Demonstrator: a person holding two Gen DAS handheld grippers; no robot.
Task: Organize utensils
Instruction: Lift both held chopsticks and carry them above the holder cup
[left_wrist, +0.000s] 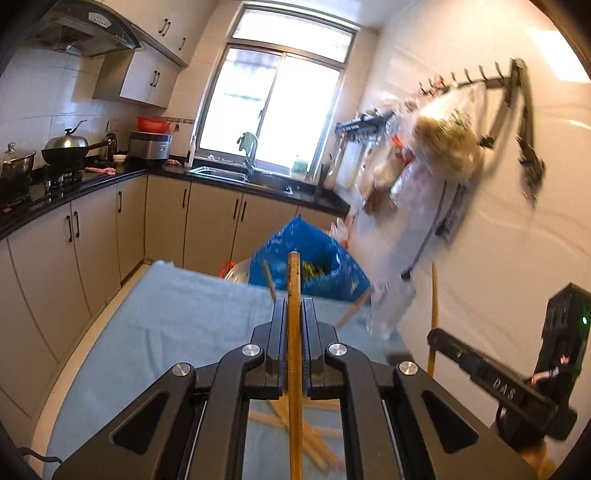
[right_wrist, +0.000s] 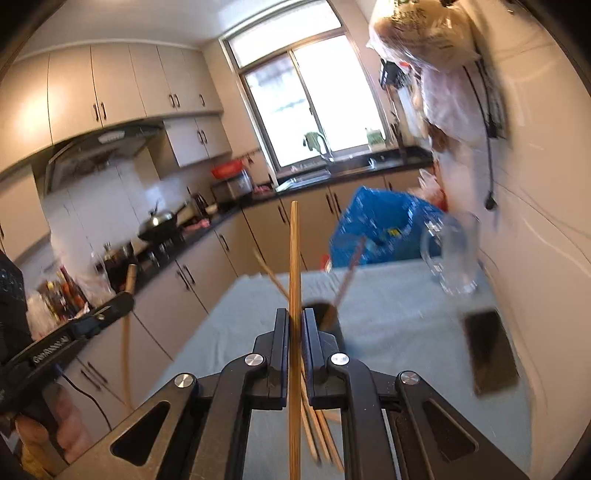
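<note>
Crowding table w/ chopsticks (right_wrist: 317, 432): blue bag (right_wrist: 380, 229), glass (right_wrist: 448, 254), phone (right_wrist: 491, 354).

Blue bag (left_wrist: 314, 258), phone (right_wrist: 489, 350), glass jug (right_wrist: 448, 254)

Two tools (left_wrist: 294, 306) (right_wrist: 295, 317), one chopstick (left_wrist: 294, 295) (right_wrist: 294, 258) in each; one glass jug (right_wrist: 448, 254); one phone (right_wrist: 489, 350).

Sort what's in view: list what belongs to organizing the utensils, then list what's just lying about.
Belongs to the job:
- chopstick clamped in the left tool
- chopstick clamped in the right tool
- loose chopsticks on the cloth
- dark holder

Just lying about:
- blue bag
- glass jug
- phone
</note>
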